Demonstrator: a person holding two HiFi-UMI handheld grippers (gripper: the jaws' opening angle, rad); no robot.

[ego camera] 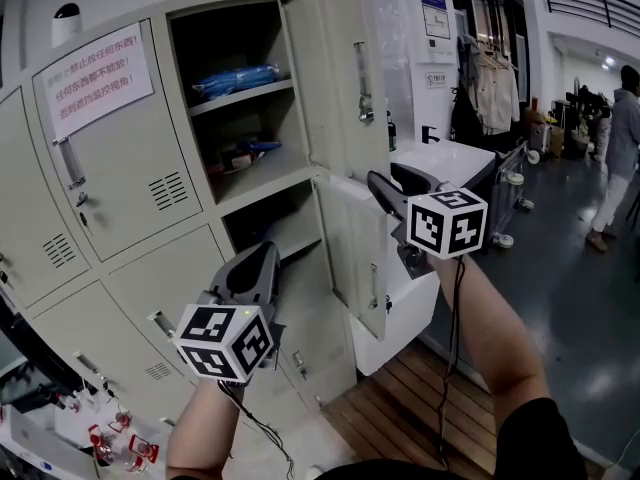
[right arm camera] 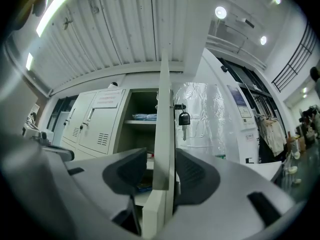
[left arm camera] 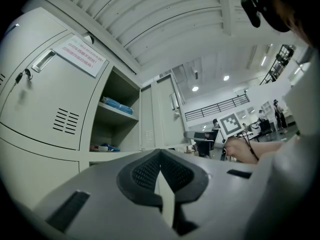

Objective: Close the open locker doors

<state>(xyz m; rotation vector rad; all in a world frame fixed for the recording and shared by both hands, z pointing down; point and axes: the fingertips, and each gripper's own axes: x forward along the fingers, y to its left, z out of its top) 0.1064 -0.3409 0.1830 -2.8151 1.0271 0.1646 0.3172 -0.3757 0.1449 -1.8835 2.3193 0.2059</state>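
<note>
I count two open locker doors, an upper door (ego camera: pixel 335 78) and a lower door (ego camera: pixel 350 258). Both are mid-frame, upright and swung out toward me. I have two grippers. The left gripper (ego camera: pixel 262 258), at lower centre, is clenched on nothing. The right gripper (ego camera: pixel 378 186) is spread, straddling the upper door's edge without pinching it. One padlock (right arm camera: pixel 184 118) hangs there. A white cabinet (ego camera: pixel 455 158) stands just behind the doors.
</note>
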